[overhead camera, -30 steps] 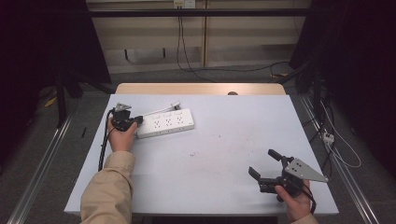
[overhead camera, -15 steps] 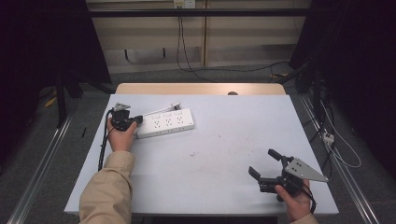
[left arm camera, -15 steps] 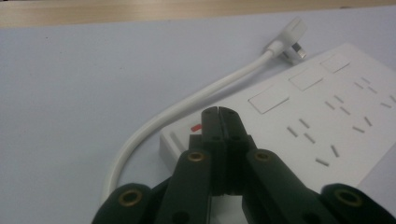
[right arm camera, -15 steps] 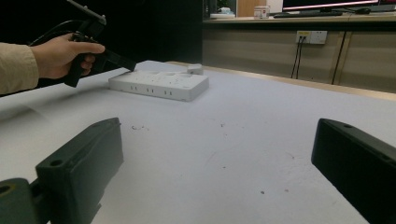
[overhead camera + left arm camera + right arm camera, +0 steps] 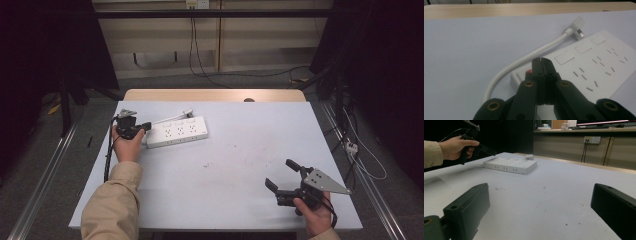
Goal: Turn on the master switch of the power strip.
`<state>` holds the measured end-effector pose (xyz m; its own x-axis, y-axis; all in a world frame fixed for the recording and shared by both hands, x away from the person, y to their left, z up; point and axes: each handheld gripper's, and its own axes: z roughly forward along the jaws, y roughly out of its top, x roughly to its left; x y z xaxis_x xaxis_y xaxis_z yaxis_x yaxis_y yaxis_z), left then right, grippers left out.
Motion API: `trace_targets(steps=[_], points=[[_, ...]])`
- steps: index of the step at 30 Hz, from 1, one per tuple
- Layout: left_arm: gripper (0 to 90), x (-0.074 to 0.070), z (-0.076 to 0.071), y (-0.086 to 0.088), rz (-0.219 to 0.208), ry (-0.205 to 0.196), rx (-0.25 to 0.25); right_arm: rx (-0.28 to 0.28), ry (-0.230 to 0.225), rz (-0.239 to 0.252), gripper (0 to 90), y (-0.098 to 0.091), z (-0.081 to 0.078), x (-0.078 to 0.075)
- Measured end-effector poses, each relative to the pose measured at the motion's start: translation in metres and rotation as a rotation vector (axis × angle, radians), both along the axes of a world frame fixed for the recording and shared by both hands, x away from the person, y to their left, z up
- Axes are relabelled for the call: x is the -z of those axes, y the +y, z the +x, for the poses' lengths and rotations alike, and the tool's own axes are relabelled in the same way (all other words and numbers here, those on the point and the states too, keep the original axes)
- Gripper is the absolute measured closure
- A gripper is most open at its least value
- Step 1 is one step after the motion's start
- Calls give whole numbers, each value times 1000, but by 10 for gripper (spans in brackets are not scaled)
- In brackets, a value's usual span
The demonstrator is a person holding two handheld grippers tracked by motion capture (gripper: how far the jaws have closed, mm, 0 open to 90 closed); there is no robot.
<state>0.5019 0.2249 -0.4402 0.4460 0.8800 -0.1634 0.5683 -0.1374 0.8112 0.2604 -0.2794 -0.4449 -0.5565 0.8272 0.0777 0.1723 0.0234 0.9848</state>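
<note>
Right gripper [image 5: 282, 175] low at the near right of the tabletop [image 5: 240, 200], jaws spread wide, holding nothing, well apart from everything else. Farther back on the left, the left gripper [image 5: 146, 125] has its jaws pressed together, tips over the near end of the white power strip [image 5: 177, 132], right at its small red switch [image 5: 529, 71]; whether they touch it, cannot tell. The strip lies flat at far left, its short white cord [image 5: 524, 59] looping round to a plug [image 5: 577, 27] just beside the body. Judged: rigid plastic, light, smooth and likely to slide when pushed; best taken across the long edges. The cord is pliant. Against the earlier frames, nothing has visibly shifted.
</note>
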Motion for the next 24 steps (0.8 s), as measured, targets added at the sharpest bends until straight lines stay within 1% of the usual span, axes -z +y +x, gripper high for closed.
trace_targets(steps=[2, 5, 6, 8, 11, 13, 20, 22, 24], points=[[900, -1, 0, 0, 6, 3, -1, 0, -1, -2, 17, 0, 0, 0], [887, -2, -1, 0, 1, 6, 2, -1, -2, -2, 17, 1, 0, 0], [878, -2, -1, 0, -7, 8, 4, -1, -2, -3, 17, 0, 0, 0], [850, -3, -2, 0, -6, 5, 3, 0, -1, -2, 17, 0, 0, 0], [805, -4, -2, 0, -28, 10, 13, 1, -1, -3, 17, 0, 0, 0], [776, -4, -3, -1, -20, 16, 18, 1, 0, -1, 17, 0, 0, 0], [607, -6, -4, -1, -12, 29, 5, -4, -3, -8, 16, 1, 1, -1], [535, -6, -4, -2, -18, 32, 0, -4, -1, -5, 17, 1, 1, -1], [453, -7, -4, -2, -14, 38, 1, -2, -2, -1, 16, 1, 1, -1]])
